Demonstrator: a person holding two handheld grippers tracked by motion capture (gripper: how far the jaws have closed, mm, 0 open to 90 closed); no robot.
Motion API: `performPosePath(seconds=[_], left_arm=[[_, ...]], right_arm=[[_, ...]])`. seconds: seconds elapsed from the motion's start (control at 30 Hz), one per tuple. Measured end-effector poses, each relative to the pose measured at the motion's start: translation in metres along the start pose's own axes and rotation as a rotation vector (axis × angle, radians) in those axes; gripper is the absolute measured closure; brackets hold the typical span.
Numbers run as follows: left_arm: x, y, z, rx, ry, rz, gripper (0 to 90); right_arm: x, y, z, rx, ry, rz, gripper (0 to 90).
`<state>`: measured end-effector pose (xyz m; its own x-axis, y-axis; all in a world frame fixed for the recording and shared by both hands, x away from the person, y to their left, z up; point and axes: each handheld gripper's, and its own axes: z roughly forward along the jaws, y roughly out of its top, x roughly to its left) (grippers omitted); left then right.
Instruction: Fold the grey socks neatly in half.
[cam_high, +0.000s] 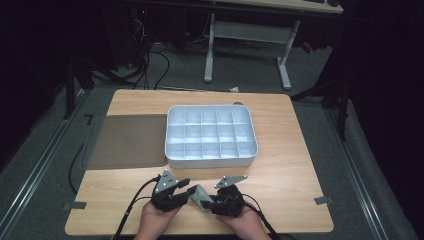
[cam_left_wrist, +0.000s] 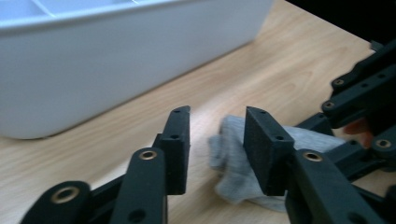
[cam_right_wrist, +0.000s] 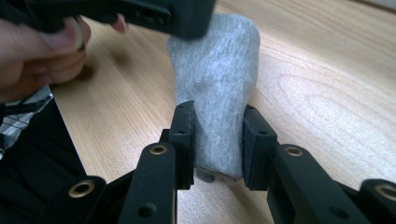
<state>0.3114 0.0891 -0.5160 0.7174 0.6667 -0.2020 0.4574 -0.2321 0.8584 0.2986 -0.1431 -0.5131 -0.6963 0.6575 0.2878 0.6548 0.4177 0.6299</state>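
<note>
Pinching a gray sock in the right gripper near the table's front edge, left gripper spread wide beside it, probably ready to fold, then drop in the white tray.

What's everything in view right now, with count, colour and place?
table: one, light wood, centre of the high view.
organiser tray: one, white, divided into compartments, mid-table; compartments look empty.
mat: one, dark grey, lying flat left of the tray, overhanging the table's left edge.
sock: one, grey, near table edge between the two grippers.
desk frame: one, white, on the floor beyond the table.
floor cables: several, black, beyond the table at left.
left hand-held gripper: one, black, jaws open, sock just beyond them.
right hand-held gripper: one, black, jaws closed on the sock.
hands: two, at the bottom edge, each holding a gripper.
</note>
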Motion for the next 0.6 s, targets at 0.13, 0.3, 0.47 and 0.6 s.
performPosePath(seconds=[0.13,0.3,0.47,0.6], left_arm=[[0.010,-0.003,-0.011,-0.017,0.048,-0.010,54.8],[0.017,-0.009,-0.022,0.025,0.118,0.043,48.3],[0.021,-0.014,-0.034,-0.009,0.153,0.043,43.3],[0.022,-0.018,-0.036,0.005,0.150,0.062,41.3]], right_arm=[[0.000,0.002,-0.006,-0.008,-0.030,-0.018,71.1],[-0.006,0.002,-0.014,-0.011,-0.069,-0.020,71.0],[-0.010,0.002,-0.020,-0.001,-0.106,-0.023,71.0],[-0.012,0.003,-0.026,0.001,-0.137,-0.026,71.0]])
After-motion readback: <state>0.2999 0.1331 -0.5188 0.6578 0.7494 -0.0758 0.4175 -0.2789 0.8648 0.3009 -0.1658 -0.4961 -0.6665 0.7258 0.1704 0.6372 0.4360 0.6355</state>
